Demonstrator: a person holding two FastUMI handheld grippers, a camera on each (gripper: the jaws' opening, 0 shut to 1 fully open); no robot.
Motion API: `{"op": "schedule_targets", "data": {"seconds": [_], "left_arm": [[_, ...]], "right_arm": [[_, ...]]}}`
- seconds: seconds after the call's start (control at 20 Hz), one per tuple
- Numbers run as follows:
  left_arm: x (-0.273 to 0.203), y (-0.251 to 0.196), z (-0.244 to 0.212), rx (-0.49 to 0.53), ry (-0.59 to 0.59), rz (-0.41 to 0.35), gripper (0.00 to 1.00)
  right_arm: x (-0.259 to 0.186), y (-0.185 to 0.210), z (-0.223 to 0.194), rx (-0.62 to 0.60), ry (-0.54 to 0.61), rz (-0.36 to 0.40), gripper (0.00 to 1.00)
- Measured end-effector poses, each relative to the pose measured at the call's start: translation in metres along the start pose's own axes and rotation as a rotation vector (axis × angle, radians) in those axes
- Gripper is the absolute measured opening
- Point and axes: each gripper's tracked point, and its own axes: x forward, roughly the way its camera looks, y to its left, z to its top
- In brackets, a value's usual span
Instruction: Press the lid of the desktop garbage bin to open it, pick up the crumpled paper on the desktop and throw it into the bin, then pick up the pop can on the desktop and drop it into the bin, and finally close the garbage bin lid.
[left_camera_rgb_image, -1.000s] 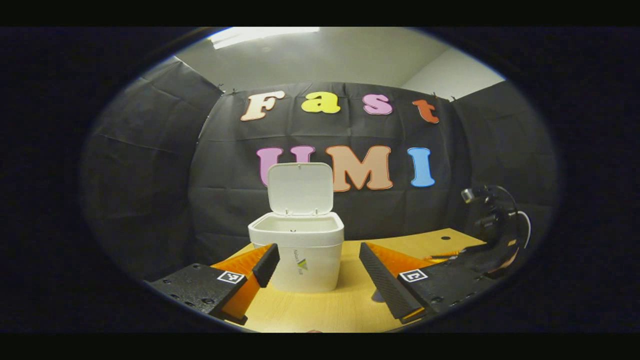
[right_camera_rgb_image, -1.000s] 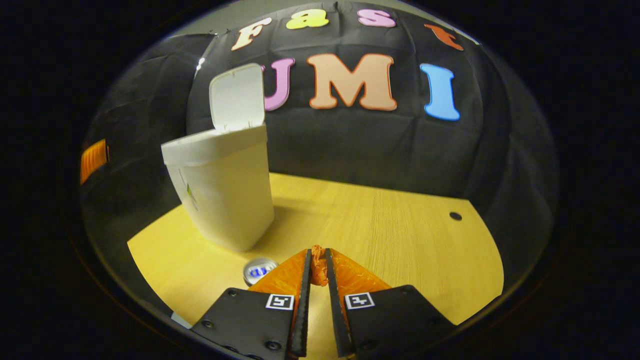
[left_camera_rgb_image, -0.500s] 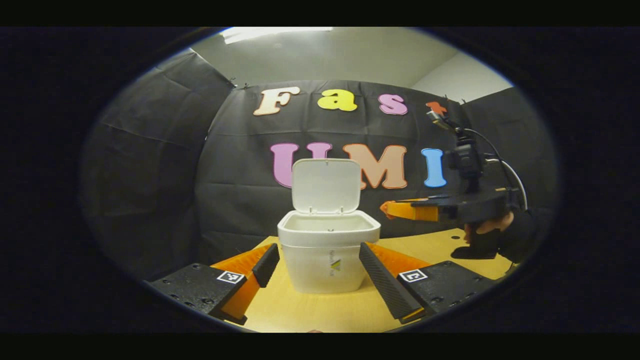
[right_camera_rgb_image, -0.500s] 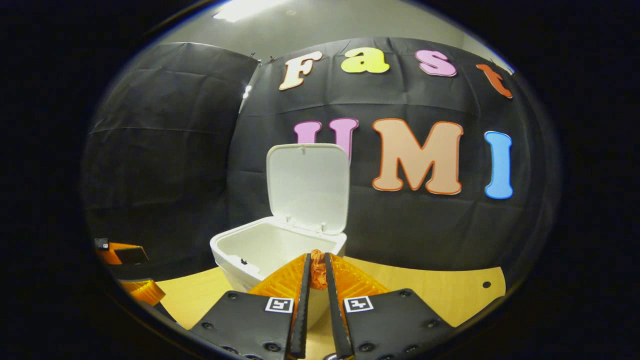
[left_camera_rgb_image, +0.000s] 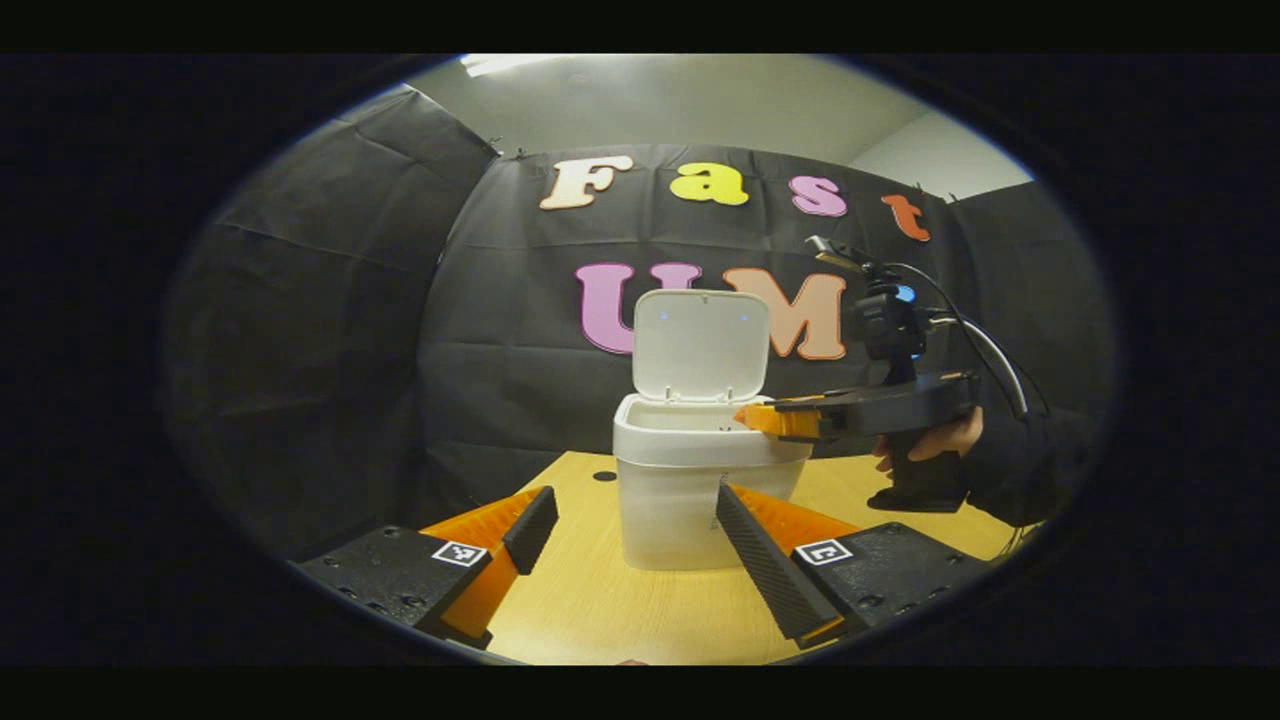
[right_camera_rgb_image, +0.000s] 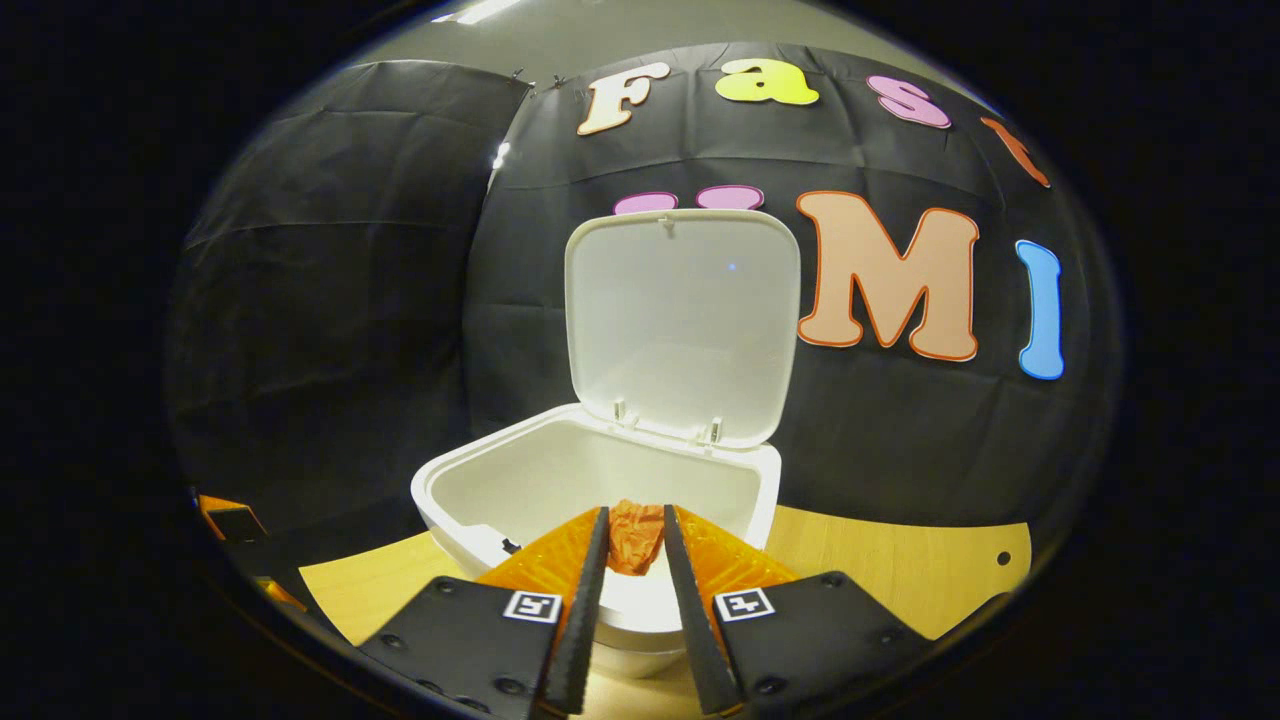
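Crumpled paper (right_camera_rgb_image: 636, 535) sits half-hidden between the right gripper (right_camera_rgb_image: 632, 540) fingers over the bin (right_camera_rgb_image: 470, 480), contact unclear.

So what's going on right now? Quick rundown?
Right hand-held gripper over open bin, crumpled paper between its fingers, grip loosening. Left hand-held gripper open, idle. Lid up; nothing blocking.

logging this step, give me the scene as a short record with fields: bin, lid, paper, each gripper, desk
bin: white garbage bin stands on the desk
lid: lid is up, bin mouth open
paper: orange crumpled paper sits between the right gripper's fingers, over the bin mouth
right gripper: right gripper, fingers spread a little, grip on the paper unclear
left gripper: left gripper is open, holds nothing, low in front of the bin
desk: wooden desk
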Motion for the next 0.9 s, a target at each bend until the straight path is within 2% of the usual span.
{"op": "schedule_targets", "data": {"seconds": [0.1,0.2,0.4,0.5,0.65,0.75,0.8,0.9], "left_arm": [[0.001,-0.008,0.001,0.003,-0.003,-0.015,0.96],[0.004,-0.019,0.001,0.007,-0.004,-0.035,0.96],[0.009,-0.061,0.001,0.009,-0.021,-0.110,0.96],[0.015,-0.087,-0.004,0.012,-0.021,-0.154,0.96],[0.020,-0.135,-0.019,0.004,-0.004,-0.229,0.96],[0.023,-0.167,-0.034,0.002,0.011,-0.276,0.95],[0.025,-0.183,-0.043,0.005,0.020,-0.296,0.95],[0.029,-0.208,-0.064,0.019,0.042,-0.322,0.96]], "right_arm": [[-0.006,-0.004,0.004,0.012,-0.002,0.005,0.55],[-0.021,-0.010,0.019,0.021,-0.048,0.001,0.65],[-0.102,-0.048,0.073,-0.001,-0.257,-0.062,0.69],[-0.149,-0.084,0.091,-0.015,-0.344,-0.126,0.72],[-0.210,-0.141,0.092,-0.024,-0.393,-0.245,0.74],[-0.248,-0.179,0.084,-0.016,-0.407,-0.324,0.82],[-0.267,-0.197,0.079,-0.011,-0.410,-0.363,0.93],[-0.303,-0.231,0.066,0.000,-0.416,-0.437,0.96]]}}
